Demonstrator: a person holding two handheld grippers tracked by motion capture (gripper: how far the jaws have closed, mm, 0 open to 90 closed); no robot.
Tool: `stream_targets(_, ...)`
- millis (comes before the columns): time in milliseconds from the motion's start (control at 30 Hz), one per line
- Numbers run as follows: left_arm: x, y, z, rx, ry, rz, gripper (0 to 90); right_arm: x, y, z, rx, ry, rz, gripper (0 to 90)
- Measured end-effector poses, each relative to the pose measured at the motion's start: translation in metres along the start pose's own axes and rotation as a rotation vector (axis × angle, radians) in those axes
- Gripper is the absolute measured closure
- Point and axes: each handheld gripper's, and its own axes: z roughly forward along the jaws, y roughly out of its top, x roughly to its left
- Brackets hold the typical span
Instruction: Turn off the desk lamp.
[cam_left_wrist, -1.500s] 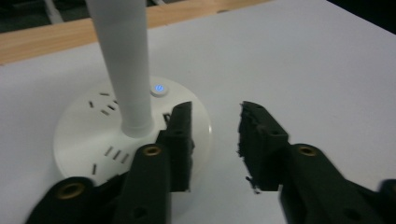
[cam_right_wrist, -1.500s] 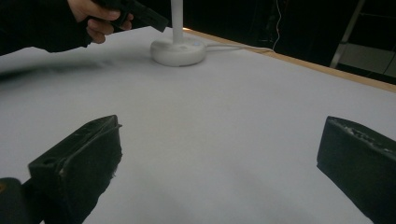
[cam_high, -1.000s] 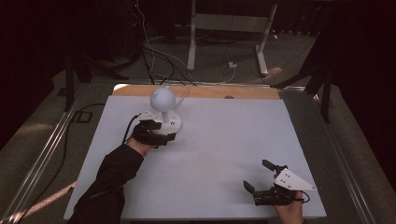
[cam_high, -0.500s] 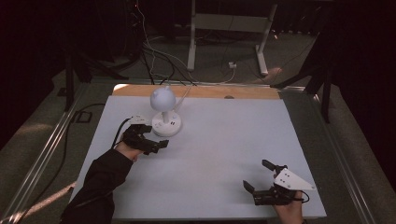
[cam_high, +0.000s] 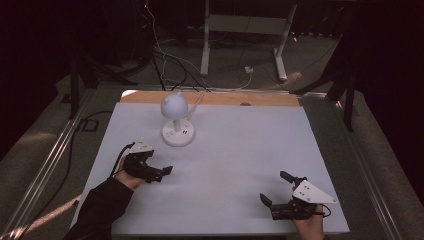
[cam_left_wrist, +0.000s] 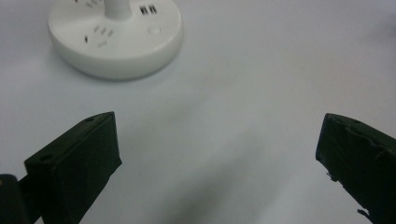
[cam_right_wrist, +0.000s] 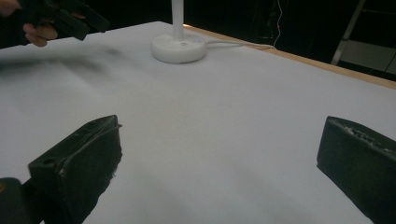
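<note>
The high view is looking forward and down from above the person's side, taking in the whole pale grey rectangular table (cam_high: 240, 150) and the dark floor beyond. The left gripper view is riding close above the tabletop, facing steeply down between its black fingers (cam_left_wrist: 74, 163) at the round white plastic base of the small white desk lamp (cam_left_wrist: 116, 37). The right gripper view is sitting low, looking across the table toward that lamp (cam_right_wrist: 179, 46) farther off. All three views are sharing it (cam_high: 176, 127).

Spread-jawed left tool (cam_left_wrist: 219, 158) near white lamp base (cam_left_wrist: 116, 39)
</note>
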Motion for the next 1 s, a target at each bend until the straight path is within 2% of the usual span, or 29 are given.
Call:
stream_targets(167, -0.003, -0.015, -0.003, 0.01, 0.005, -0.001, 0.5, 0.0, 0.0, 0.0, 0.001, -0.001, 0.001, 0.0)
stream_targets(333, -0.008, -0.026, -0.01, -0.008, -0.02, -0.01, 0.5, 0.0, 0.0, 0.0, 0.002, -0.001, 0.002, 0.0)
stream_targets(600, -0.02, -0.044, -0.017, -0.01, -0.024, 0.003, 0.5, 0.0, 0.0, 0.0, 0.004, -0.002, -0.002, 0.0)
stream_targets(800, -0.025, -0.058, -0.024, -0.032, -0.028, -0.014, 0.5, 0.0, -0.001, 0.001, 0.007, 0.0, -0.004, 0.0)
stream_targets(900, -0.027, -0.063, -0.023, -0.02, -0.027, 0.005, 0.5, 0.001, -0.001, 0.001, 0.012, 0.001, -0.008, 0.0)
stream_targets(1000, -0.029, -0.064, -0.023, -0.023, -0.038, 0.005, 0.5, 0.001, -0.001, 0.001, 0.013, 0.001, -0.006, 0.0)
